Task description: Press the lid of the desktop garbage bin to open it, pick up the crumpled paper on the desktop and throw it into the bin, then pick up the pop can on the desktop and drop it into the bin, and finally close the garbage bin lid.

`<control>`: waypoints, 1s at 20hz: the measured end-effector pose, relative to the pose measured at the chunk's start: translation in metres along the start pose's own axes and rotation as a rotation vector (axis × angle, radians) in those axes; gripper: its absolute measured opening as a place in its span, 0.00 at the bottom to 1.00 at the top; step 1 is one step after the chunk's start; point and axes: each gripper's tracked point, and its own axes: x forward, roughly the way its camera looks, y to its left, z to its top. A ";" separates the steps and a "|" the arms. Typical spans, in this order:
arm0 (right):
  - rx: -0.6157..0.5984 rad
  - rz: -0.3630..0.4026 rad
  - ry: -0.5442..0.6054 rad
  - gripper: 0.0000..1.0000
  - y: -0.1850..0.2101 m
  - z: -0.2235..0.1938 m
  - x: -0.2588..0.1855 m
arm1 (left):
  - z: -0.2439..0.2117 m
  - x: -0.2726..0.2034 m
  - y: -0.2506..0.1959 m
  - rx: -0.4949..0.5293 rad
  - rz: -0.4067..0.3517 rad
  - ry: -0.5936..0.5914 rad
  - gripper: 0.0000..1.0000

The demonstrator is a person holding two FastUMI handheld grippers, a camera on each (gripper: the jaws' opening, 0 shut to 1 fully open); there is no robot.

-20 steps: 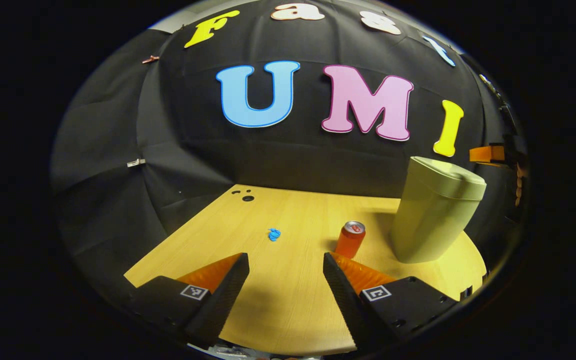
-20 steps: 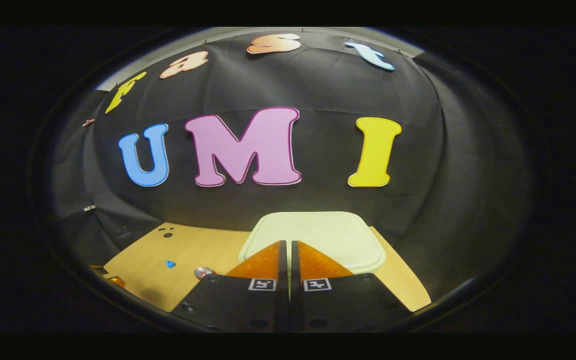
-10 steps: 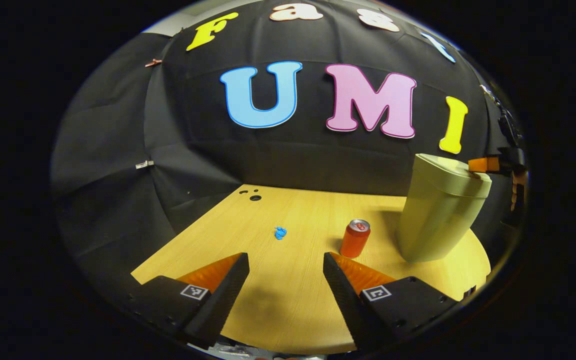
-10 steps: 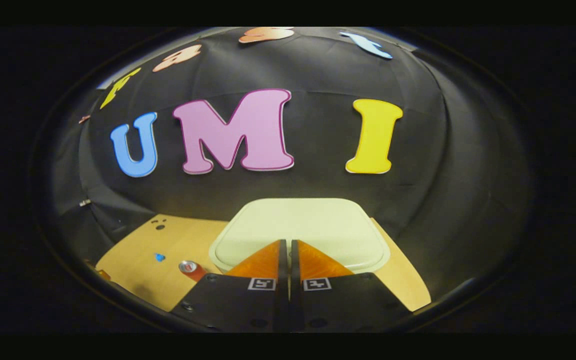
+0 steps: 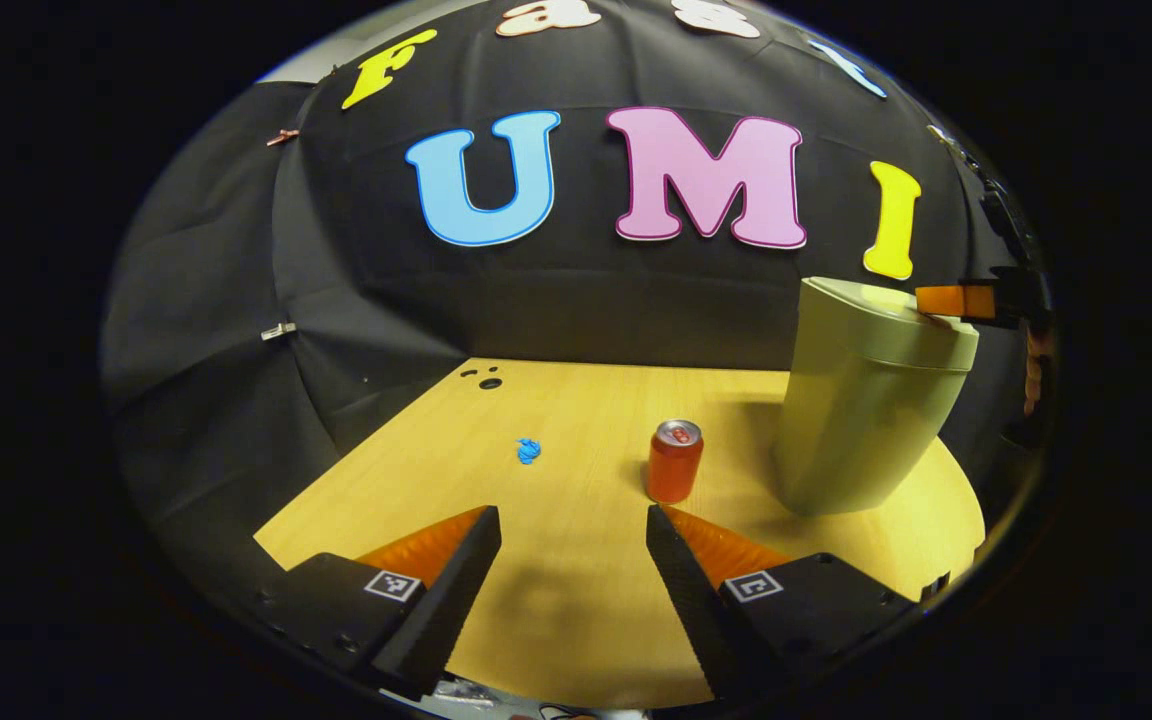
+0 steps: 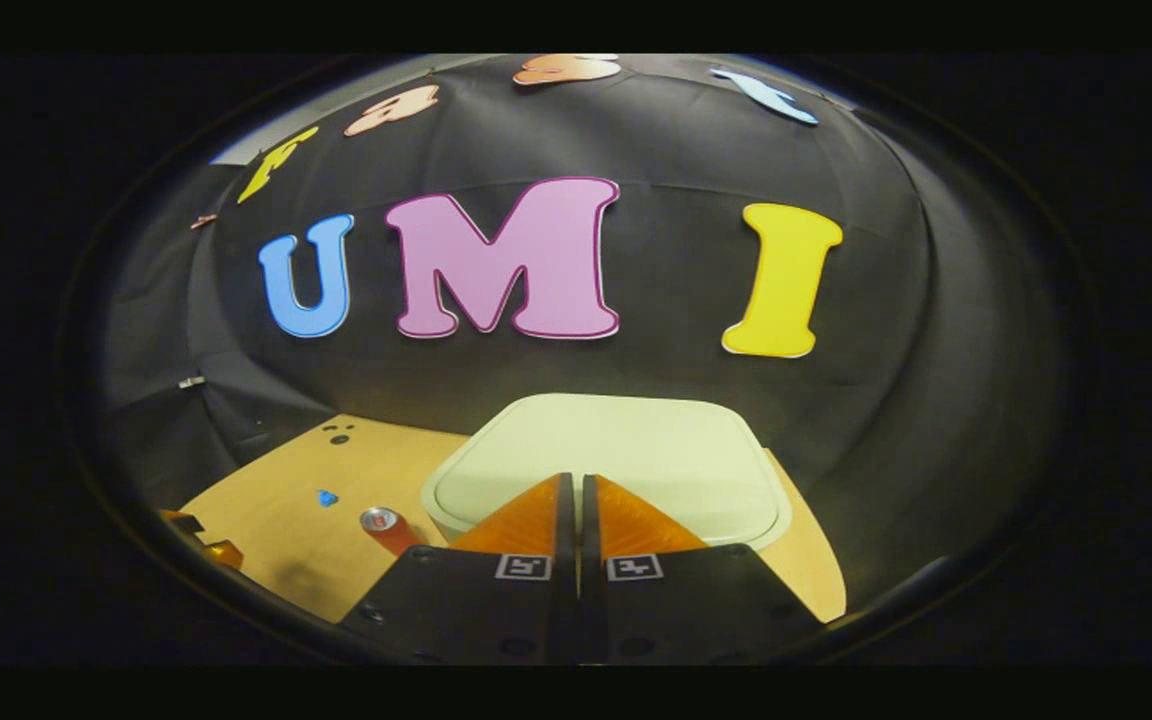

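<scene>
Standing on the pale wooden counter (image 5: 576, 600), the tall cream plastic garbage bin (image 5: 861, 410) has its flat lid (image 6: 626, 460) down and closed. In the right gripper view the right gripper (image 6: 576, 490) sits low over the near edge of that lid, at six o'clock, its jaws pressed together with only a thin slit between them and nothing pinched. Whether the tips actually touch the lid is hard to make out; in the left gripper view they appear at the lid's rim, at three o'clock, with the holding hand (image 5: 1034, 370) mostly cut off.

The left gripper (image 5: 573, 525) hangs over the counter's near edge, jaws spread wide and empty. The orange-red pop can (image 5: 674, 460) stands upright just beside the bin, toward one o'clock from the left jaws. The small blue crumpled paper (image 5: 528, 451) lies apart from the can, at about eleven o'clock; it is too small to make out its folds. The bin's base is hidden behind the right gripper's body in the right gripper view.
</scene>
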 end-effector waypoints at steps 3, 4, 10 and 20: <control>0.041 0.029 0.000 0.05 0.001 0.004 -0.004 | 0.011 0.001 -0.019 0.018 -0.001 -0.027 0.95; 0.025 0.027 -0.012 0.05 0.000 0.009 -0.007 | 0.015 0.000 -0.024 0.026 -0.004 -0.037 0.95; 0.047 0.012 -0.063 0.07 -0.001 0.022 -0.028 | 0.038 -0.001 -0.029 0.062 -0.043 -0.094 0.98; 0.081 -0.092 -0.044 0.05 0.012 0.006 -0.068 | 0.029 0.032 0.015 0.047 -0.122 -0.099 0.98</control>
